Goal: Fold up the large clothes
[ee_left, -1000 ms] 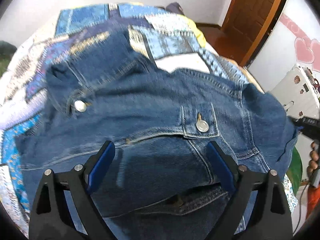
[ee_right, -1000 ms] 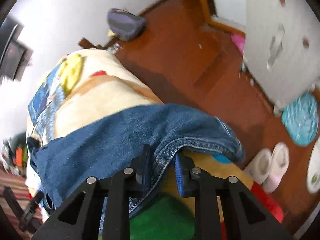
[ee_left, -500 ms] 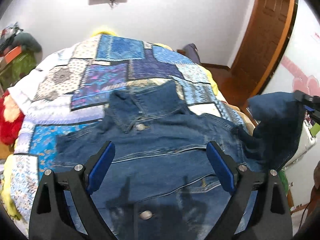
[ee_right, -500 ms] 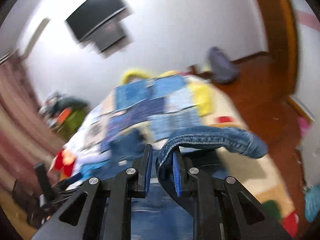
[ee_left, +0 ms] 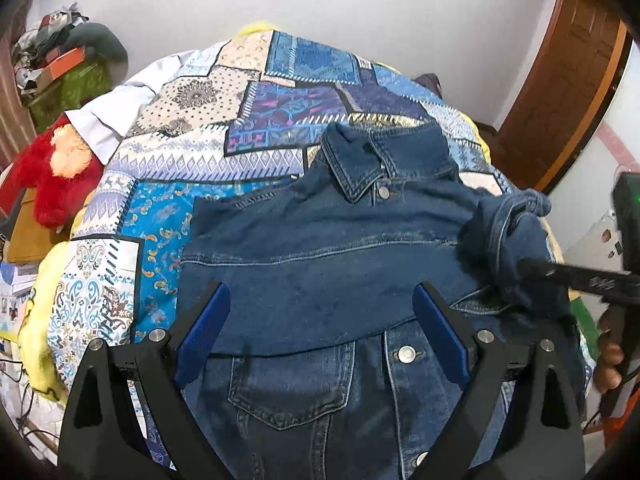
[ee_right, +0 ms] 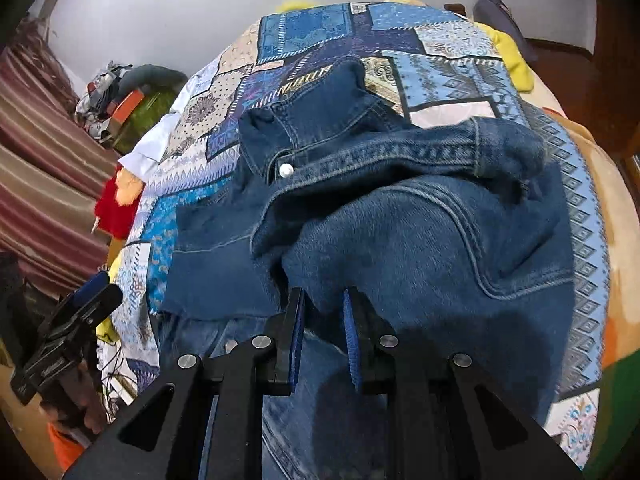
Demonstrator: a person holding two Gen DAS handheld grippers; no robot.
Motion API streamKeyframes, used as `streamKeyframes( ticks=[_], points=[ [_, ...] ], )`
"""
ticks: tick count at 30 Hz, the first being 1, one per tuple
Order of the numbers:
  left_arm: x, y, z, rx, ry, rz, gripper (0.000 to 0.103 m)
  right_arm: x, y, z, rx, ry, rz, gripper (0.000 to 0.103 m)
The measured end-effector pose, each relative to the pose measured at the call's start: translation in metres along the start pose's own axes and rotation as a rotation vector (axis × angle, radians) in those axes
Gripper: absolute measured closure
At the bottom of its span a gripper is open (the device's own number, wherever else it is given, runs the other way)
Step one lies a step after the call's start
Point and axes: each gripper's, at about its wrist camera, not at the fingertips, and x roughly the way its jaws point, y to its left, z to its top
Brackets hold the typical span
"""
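A dark blue denim jacket (ee_left: 320, 248) lies front up on a patchwork bed, collar toward the far wall. One sleeve is folded across its chest. My left gripper (ee_left: 320, 332) hovers open and empty above the jacket's lower chest. My right gripper (ee_right: 322, 336) is shut on the jacket's other sleeve (ee_right: 420, 248) and holds it bunched over the right side of the jacket. In the left wrist view that sleeve (ee_left: 508, 232) hangs from the right gripper at the right edge. The jacket also fills the right wrist view (ee_right: 224, 272).
The patchwork quilt (ee_left: 200, 152) covers the bed. A red plush toy (ee_left: 52, 184) lies at the bed's left edge. Clutter and a green box (ee_left: 68, 80) stand at the far left. A wooden door (ee_left: 568, 80) is at the right.
The right gripper lifted the sleeve from the bed's right edge and carried it in over the jacket. The left gripper drew back, so the whole jacket and collar now show.
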Motion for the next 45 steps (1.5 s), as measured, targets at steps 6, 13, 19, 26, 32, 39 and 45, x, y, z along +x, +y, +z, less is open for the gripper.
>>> streamKeyframes(
  ticks=[6, 13, 19, 26, 32, 39, 45],
  points=[
    [0.006, -0.038, 0.02, 0.068, -0.004, -0.047, 0.01, -0.063, -0.016, 0.006, -0.123, -0.112, -0.135, 0.086],
    [0.035, -0.117, 0.063, 0.229, 0.015, -0.082, 0.01, -0.082, -0.079, 0.003, -0.089, -0.077, -0.238, 0.086],
    [0.095, -0.19, 0.078, 0.434, 0.08, -0.009, 0.01, -0.055, -0.126, -0.007, -0.004, 0.017, -0.199, 0.086],
    [0.159, -0.214, 0.078, 0.548, 0.124, 0.097, 0.049, -0.018, -0.129, -0.014, -0.037, 0.093, -0.173, 0.086],
    [0.147, -0.202, 0.095, 0.403, 0.084, 0.066, 0.098, -0.006, -0.128, -0.013, -0.053, 0.114, -0.175, 0.086],
    [0.049, -0.142, 0.139, 0.241, -0.15, 0.051, 0.099, -0.023, -0.121, 0.005, -0.047, 0.081, -0.184, 0.086],
    [0.026, -0.059, 0.111, 0.136, -0.164, 0.106, 0.098, -0.032, -0.081, 0.033, -0.09, 0.005, -0.164, 0.086]
  ],
)
